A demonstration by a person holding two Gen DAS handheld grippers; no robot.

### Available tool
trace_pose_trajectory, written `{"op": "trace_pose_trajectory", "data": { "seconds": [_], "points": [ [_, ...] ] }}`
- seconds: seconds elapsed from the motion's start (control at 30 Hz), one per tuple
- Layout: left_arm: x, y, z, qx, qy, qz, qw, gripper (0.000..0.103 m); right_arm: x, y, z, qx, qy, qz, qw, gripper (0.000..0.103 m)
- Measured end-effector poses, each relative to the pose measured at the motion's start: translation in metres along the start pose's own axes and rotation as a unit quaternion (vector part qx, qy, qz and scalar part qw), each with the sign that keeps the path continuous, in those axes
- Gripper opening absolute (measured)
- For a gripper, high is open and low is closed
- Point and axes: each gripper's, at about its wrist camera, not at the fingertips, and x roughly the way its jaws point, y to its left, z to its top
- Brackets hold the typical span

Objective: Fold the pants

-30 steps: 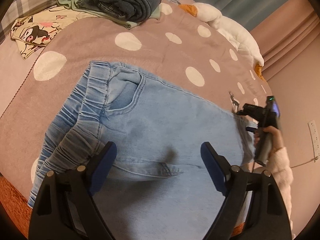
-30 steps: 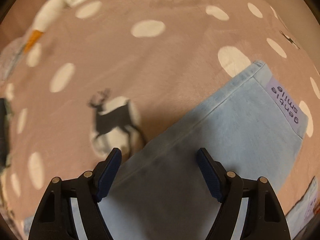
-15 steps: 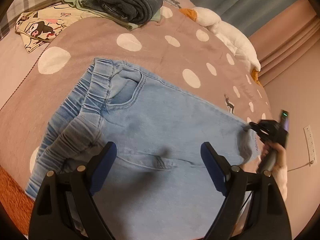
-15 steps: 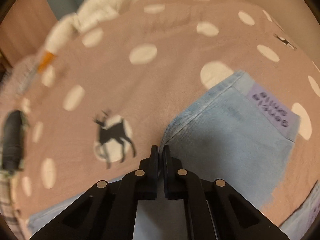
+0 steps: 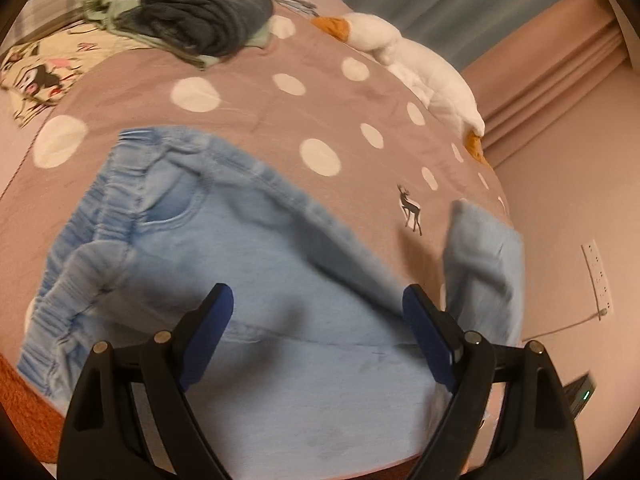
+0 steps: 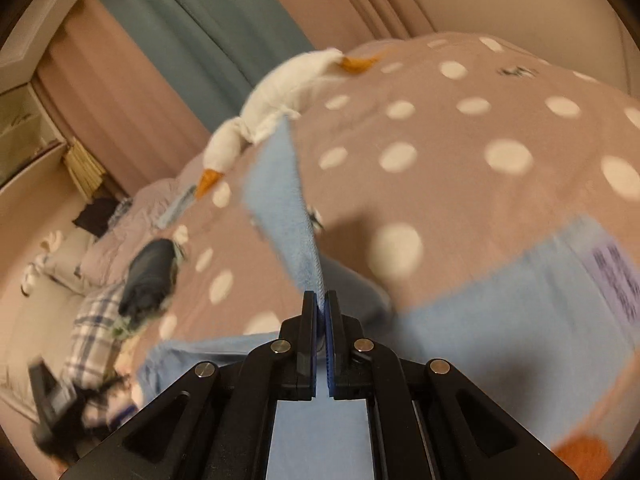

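Denim now rises off the bed's (image 5: 248,120) right edge: right gripper (image 6: 320,308) has clamped and lifted the pants (image 5: 248,264) leg, starting the fold, while left gripper (image 5: 318,308) hovers wide.

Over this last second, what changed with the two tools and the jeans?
The right tool went from open over the light blue jeans to shut on the leg hem, then lifted it off the dotted blanket. The left tool stayed open over the seat; the waistband stayed flat.

Two close wrist views across the same spotted blanket (image 5: 248,120) from opposite ends.
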Motion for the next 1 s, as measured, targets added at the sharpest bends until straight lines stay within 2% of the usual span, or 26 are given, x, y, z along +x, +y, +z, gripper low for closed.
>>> {"op": "trace_pose_trajectory", "data": {
  "seconds": [0.07,0.13,0.23,0.27,0.37,0.4,0.43,0.47,0.5,0.53,0.6,0.8,1.0],
  "points": [
    [0.013,-0.011,0.003,0.009,0.007,-0.009,0.9999,0.087,0.007,-0.007,-0.007,-0.003,0.014,-0.007,1.0,0.005],
    [0.031,-0.019,0.006,0.01,0.027,-0.01,0.9995,0.086,0.008,-0.017,-0.012,0.011,0.028,0.004,1.0,0.005],
    [0.061,-0.03,0.006,0.015,0.061,-0.004,0.998,0.086,0.011,-0.027,-0.015,0.025,0.034,0.014,0.999,0.005],
    [0.069,-0.032,0.006,0.016,0.067,-0.004,0.9976,0.083,0.011,-0.027,-0.017,0.024,0.033,0.015,0.999,0.005],
    [0.089,-0.034,0.01,0.013,0.07,-0.004,0.9974,0.067,0.01,-0.031,-0.02,0.028,0.035,0.026,0.999,0.005],
    [0.095,-0.033,0.011,0.008,0.072,0.0,0.9974,0.052,0.01,-0.033,-0.022,0.032,0.035,0.028,0.998,0.005],
    [0.103,-0.032,0.011,0.004,0.078,0.007,0.9969,0.044,0.011,-0.035,-0.022,0.035,0.037,0.032,0.998,0.005],
    [0.109,-0.03,0.012,0.003,0.085,0.016,0.9962,0.025,0.01,-0.037,-0.025,0.036,0.038,0.034,0.998,0.005],
    [0.114,-0.029,0.011,0.003,0.091,0.023,0.9956,0.019,0.01,-0.039,-0.028,0.038,0.04,0.035,0.998,0.005],
    [0.115,-0.027,0.009,0.006,0.089,0.022,0.9958,0.017,0.01,-0.04,-0.029,0.04,0.041,0.038,0.998,0.005],
    [0.108,-0.023,0.005,0.002,0.075,0.012,0.9971,0.012,0.011,-0.041,-0.029,0.043,0.043,0.04,0.997,0.005],
    [0.056,-0.025,-0.015,0.011,0.04,-0.038,0.9984,0.011,-0.003,-0.041,-0.025,0.041,0.02,0.04,0.998,0.005],
    [0.002,-0.036,-0.07,0.059,0.017,-0.069,0.9957,0.011,-0.032,-0.041,-0.016,0.037,-0.022,0.029,0.999,0.005]
  ]
}}
